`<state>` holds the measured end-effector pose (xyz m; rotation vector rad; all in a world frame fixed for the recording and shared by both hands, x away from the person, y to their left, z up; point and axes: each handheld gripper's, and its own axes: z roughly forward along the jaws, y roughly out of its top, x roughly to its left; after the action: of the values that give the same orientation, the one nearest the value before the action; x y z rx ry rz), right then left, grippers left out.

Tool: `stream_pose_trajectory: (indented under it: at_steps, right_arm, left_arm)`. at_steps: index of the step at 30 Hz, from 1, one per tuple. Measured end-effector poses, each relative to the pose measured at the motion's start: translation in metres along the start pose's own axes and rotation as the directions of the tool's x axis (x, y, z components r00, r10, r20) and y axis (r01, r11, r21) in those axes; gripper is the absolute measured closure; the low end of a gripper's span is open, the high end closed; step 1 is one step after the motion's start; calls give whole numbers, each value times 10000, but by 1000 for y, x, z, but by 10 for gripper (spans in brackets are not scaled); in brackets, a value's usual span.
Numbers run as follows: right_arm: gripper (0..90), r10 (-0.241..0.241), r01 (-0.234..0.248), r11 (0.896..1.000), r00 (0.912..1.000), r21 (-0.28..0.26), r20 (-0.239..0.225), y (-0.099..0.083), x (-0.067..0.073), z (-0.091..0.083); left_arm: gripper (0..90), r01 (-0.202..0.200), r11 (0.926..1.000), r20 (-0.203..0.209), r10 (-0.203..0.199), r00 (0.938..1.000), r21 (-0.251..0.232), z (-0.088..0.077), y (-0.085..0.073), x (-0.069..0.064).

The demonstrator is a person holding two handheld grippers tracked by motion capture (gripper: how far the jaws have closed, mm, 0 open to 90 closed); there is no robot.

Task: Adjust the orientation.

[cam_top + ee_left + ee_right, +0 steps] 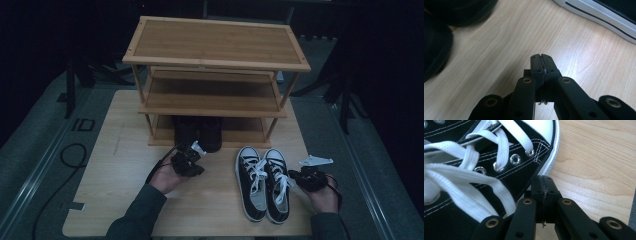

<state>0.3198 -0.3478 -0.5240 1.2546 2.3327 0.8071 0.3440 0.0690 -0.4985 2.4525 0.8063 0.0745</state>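
high view: above the near edge, looking forward and down over table [125, 200] and rack [215, 65]. left gripper view: low, close over the tabletop, sneaker [599, 15] sole at top right. right gripper view: almost against the same sneakers [474, 170].

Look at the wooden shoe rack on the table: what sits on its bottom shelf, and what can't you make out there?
On the shoe rack's bottom shelf stands a pair of black shoes, toes at the front edge. The middle shelf covers their upper parts, and the darkness hides their details.
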Motion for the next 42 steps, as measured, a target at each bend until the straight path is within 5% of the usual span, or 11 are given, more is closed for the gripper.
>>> stream_pose_trajectory:
  at_steps: [26, 42]
  right_arm:
    - [900, 305, -299, 9983, 9995, 503, -108, 8, -15, 20]
    - [900, -1105, 1141, 9883, 9931, 1008, -402, 62, 3, 51]
  left_arm:
    - [881, 658, 9978, -206, -659, 9976, -67, -12, -26, 21]
    - [878, 773, 9970, -184, -772, 9968, 7, -12, -33, 26]
